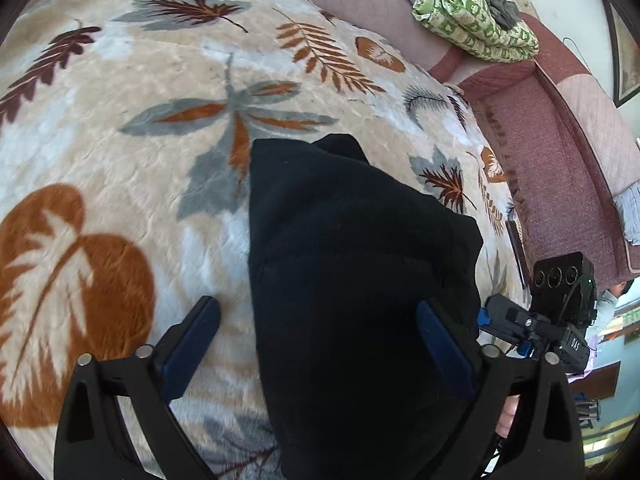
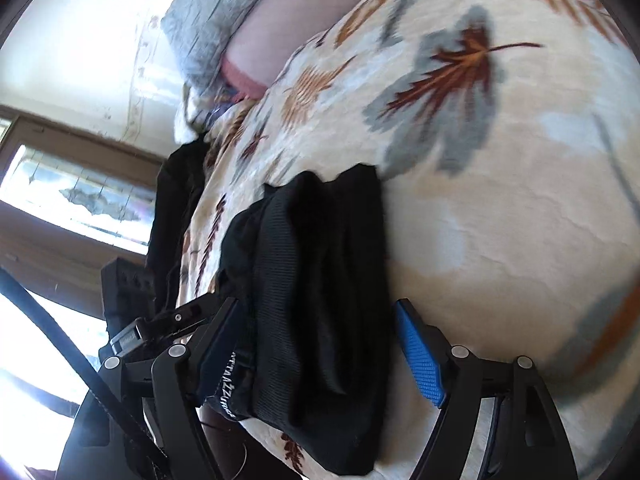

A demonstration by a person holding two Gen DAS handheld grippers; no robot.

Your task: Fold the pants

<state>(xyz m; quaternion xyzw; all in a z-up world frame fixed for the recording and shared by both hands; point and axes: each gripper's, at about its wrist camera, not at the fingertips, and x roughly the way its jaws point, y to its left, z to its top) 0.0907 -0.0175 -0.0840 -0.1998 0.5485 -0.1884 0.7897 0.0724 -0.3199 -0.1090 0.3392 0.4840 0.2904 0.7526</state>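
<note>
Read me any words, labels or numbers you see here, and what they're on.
"DXS", white, on the small black device on the right gripper, as it seems to read.
White lettering on the black pants, by the waistband: upside down and blurred, unreadable.
Nothing else bears text.

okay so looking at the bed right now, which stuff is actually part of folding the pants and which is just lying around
Part of the job:
- black pants, folded on the leaf-print blanket
- left tongs, open over the pants
- right tongs, open, pads not pressing the pants

Just lying about:
- green patterned cloth bundle on the sofa
- grey pillow
</note>
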